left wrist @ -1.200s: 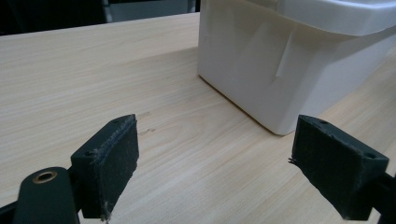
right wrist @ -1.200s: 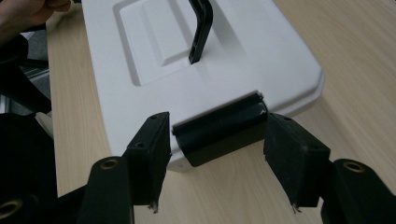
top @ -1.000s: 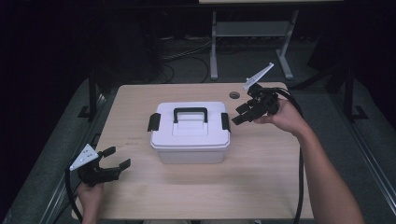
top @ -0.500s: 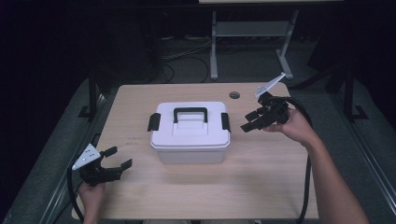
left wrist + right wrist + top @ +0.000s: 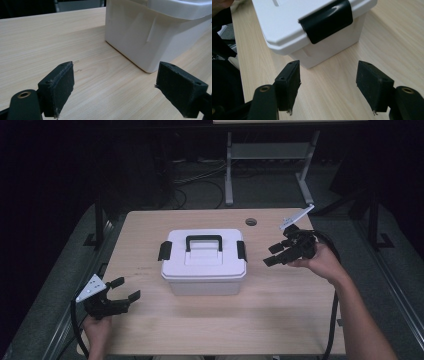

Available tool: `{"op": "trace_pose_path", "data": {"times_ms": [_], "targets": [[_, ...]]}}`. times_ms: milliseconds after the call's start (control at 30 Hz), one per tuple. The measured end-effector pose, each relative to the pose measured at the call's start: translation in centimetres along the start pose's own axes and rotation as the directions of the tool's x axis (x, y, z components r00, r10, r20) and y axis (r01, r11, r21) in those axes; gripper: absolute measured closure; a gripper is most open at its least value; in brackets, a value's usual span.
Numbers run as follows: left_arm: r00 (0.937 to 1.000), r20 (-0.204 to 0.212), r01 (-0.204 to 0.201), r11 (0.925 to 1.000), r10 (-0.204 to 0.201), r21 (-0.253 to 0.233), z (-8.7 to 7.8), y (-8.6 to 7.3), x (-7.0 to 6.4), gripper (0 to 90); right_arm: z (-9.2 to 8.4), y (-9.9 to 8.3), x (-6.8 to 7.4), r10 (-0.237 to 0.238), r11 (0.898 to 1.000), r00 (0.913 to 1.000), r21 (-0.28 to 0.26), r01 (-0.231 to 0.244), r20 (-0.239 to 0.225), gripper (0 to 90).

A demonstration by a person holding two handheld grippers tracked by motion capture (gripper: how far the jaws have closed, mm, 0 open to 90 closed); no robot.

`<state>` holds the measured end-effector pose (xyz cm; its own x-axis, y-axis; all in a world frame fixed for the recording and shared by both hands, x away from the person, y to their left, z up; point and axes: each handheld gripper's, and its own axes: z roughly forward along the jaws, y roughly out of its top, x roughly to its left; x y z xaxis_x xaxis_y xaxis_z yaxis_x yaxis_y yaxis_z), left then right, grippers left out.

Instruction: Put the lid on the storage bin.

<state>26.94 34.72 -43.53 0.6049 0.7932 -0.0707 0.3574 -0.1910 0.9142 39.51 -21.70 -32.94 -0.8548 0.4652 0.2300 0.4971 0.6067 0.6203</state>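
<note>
A white lidded box (image 5: 204, 262) with a black handle (image 5: 204, 240) and a black latch at each end stands in the middle of the wooden table (image 5: 280, 310). My right gripper (image 5: 270, 255) hovers just right of the box and points at its right latch (image 5: 327, 20). Its jaws have just been opening and stand open, with nothing between them (image 5: 328, 85). At the table's front left corner, my left gripper (image 5: 126, 288) rests open and empty. It faces the box's lower corner (image 5: 147, 67) from some distance.
A round cable hole (image 5: 251, 222) sits in the table top behind the box at the right. Beyond the far edge stand a metal frame's legs (image 5: 229, 175) and loose cables on the dark floor. Bare wood lies in front of the box.
My right gripper has come down and toward the near side, from beside the cable hole to level with the box's right latch, with its jaws a little wider. The left gripper has stayed put.
</note>
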Motion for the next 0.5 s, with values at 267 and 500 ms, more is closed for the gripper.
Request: {"op": "trace_pose_path", "data": {"times_ms": [267, 500], "targets": [[1.0000, 0.001, -0.002, 1.0000, 0.002, 0.000, 0.0, 0.0, 0.0, 14.1, 0.5, -1.3, -0.2, 0.019, 1.000, 0.9998, 0.005, -0.019, -0.001, 34.4], [1.0000, -0.001, 0.000, 1.0000, 0.000, 0.001, 0.0, 0.0, 0.0, 14.1, 0.8, -1.8, -0.2, 0.028, 1.000, 0.9996, 0.004, -0.028, 0.003, 33.2]]}}
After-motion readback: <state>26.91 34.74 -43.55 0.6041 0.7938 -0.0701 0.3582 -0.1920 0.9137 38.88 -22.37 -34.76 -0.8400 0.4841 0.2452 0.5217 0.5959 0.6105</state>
